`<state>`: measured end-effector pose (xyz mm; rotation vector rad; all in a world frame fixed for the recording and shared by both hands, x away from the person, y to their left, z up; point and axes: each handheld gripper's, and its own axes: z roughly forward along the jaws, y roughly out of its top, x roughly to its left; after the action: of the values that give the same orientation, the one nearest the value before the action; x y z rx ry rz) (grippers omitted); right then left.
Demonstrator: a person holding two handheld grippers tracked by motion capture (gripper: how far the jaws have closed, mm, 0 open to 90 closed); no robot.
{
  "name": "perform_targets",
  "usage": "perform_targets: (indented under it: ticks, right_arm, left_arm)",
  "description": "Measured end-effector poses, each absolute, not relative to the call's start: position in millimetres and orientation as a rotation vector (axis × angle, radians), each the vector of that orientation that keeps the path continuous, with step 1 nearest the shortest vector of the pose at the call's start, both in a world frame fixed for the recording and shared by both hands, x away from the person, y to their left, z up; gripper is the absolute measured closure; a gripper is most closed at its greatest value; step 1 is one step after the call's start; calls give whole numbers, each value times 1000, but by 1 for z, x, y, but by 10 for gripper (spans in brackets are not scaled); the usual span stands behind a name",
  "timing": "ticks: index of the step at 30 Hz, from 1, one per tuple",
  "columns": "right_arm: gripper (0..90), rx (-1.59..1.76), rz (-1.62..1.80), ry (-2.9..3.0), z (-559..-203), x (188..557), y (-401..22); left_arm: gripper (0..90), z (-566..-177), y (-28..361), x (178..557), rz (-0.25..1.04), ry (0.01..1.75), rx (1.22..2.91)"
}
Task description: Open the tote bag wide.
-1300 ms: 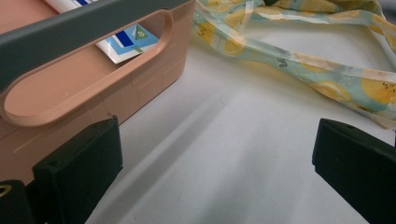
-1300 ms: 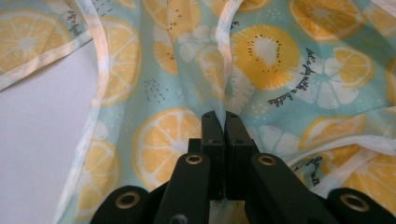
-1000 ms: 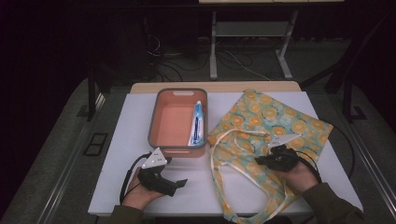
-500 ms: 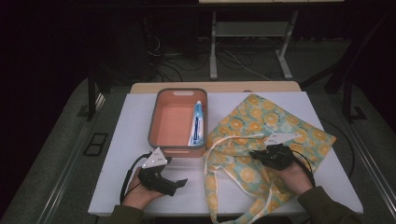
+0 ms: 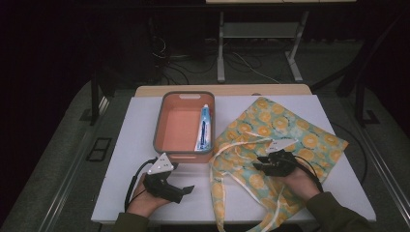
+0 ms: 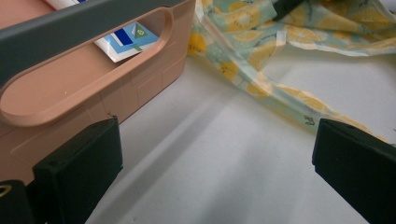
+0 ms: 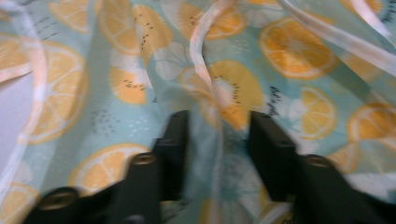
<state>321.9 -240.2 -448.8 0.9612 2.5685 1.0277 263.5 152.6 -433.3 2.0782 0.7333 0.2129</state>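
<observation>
Your bin [image 5: 183,126] left on counter [image 5: 130,145], toothpaste tube [image 5: 204,128] in it along right wall; tote bag [image 5: 285,140] right, just beside bin.

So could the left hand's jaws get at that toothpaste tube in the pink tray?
Probably yes. The left gripper sits open just before the tray, and the toothpaste tube lies uncovered along its right side; only the near wall must be cleared.

L: my left gripper [image 5: 186,190] at 7 o'clock, jaws spread wide, nothing between | R: my right gripper [image 5: 261,164] at 5 o'clock, jaws just been opening, narrow gap
</observation>
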Motion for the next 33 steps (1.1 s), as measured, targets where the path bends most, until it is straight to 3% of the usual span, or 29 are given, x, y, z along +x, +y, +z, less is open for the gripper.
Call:
perform_targets:
  ticks: [6,24,33]
  right_arm:
    - [877,984,1043,2570,-448,323,-244]
    - [887,1074,1313,2334,-402,338,-272]
    - [887,1073,1326,2331,-403,341,-274]
  left_arm:
    - [3,-433,152,264,213,729,2080]
    - [3,-434,153,264,205,729,2079]
    - [6,-432,154,262,191,710,2075]
